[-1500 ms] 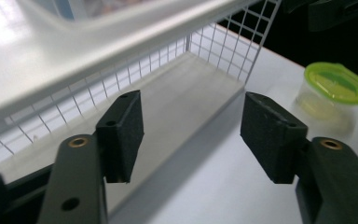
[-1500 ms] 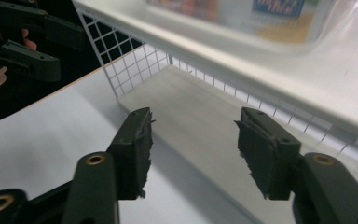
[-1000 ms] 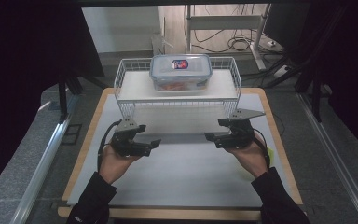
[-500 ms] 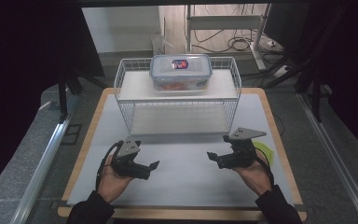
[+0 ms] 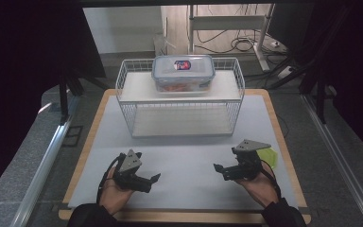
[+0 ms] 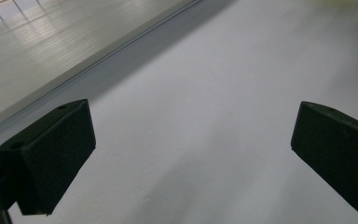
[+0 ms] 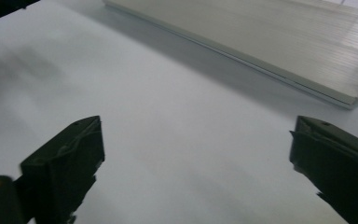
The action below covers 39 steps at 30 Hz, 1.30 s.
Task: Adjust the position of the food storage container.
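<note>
High view: wire rack [image 5: 182, 111] lies crosswise, both grippers wide apart

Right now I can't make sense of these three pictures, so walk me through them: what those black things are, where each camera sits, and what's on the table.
A person sits at a table and holds a hand tool in each hand: the left gripper and the right gripper. The high view looks down from above. The other two pictures come from cameras riding on each gripper, looking along its two black jaws; you see the left gripper and the right gripper there. Both have just been opening and hold nothing; only the white mat lies between the jaws. On the mat stands a white wire rack, with a clear lidded food box on its top shelf. Something yellow-green lies by the right hand.
</note>
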Motion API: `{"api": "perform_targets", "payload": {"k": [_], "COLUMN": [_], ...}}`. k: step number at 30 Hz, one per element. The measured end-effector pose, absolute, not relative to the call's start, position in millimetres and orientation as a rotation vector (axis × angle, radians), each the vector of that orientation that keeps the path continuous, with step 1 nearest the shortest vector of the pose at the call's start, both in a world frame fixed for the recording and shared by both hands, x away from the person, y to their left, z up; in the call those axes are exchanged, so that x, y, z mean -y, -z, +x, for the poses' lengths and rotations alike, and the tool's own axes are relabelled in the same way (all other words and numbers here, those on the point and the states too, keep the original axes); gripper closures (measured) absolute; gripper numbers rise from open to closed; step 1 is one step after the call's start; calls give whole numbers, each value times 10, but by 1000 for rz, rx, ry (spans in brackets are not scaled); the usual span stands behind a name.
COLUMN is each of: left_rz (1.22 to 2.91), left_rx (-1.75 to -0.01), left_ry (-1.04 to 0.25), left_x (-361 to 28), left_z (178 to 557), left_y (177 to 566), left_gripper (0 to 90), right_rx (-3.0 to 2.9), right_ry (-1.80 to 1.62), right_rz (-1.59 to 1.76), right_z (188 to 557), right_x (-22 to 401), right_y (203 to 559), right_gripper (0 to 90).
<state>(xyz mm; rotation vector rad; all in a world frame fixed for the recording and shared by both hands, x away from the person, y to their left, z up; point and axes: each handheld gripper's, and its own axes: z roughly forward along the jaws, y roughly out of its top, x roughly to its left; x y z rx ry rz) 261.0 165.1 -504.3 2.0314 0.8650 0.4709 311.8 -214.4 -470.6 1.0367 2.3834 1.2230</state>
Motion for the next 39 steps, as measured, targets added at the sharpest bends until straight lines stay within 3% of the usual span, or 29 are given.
{"api": "perform_targets", "payload": {"k": [3, 5, 6, 7, 8, 10, 11, 13, 14, 15, 17, 18, 26, 39], "left_rz": [2035, 2035, 2042, 2042, 2043, 2042, 2043, 2050, 2050, 2052, 2052, 2051, 2060, 2071], "left_rx": [-869, -865, -862, -862, -861, -863, -868, -870, -870, -872, -872, -874, -878, -901], "left_ry": [-454, -463, -475, -475, -482, -482, -478, -486, -486, -494, -496, -499, -502, -490], "left_x": [-1654, -1654, -1656, -1656, -1657, -1662, -1665, -1667, -1667, -1667, -1668, -1671, -1677, -1683], "left_z": [2607, 2603, 2601, 2601, 2600, 2599, 2600, 2598, 2598, 2596, 2594, 2591, 2594, 2610], "left_y": [5059, 5068, 5071, 5071, 5075, 5081, 5089, 5096, 5096, 5101, 5102, 5101, 5117, 5142], "left_gripper": [6, 7, 7, 7, 7, 7, 7, 13, 13, 15, 18, 21, 31, 34], "right_rx": [-2374, -2375, -2369, -2369, -2345, -2339, -2315, -2288, -2288, -2272, -2259, -2228, -2084, -1961], "right_ry": [-1214, -1191, -1193, -1193, -1186, -1183, -1166, -1160, -1160, -1148, -1129, -1112, -1101, -961], "right_rz": [1061, 1061, 1067, 1067, 1081, 1080, 1101, 1119, 1119, 1126, 1129, 1144, 1237, 1439], "right_z": [3118, 3108, 3101, 3101, 3099, 3099, 3101, 3104, 3104, 3115, 3120, 3130, 3154, 3127], "right_x": [2146, 2157, 2184, 2184, 2238, 2264, 2359, 2456, 2456, 2548, 2593, 2688, 3081, 3620], "right_y": [4697, 4680, 4654, 4654, 4609, 4590, 4534, 4499, 4499, 4479, 4475, 4475, 4428, 4571], "right_gripper": [16, 72, 149, 149, 265, 312, 435, 543, 543, 655, 700, 776, 892, 894]}}
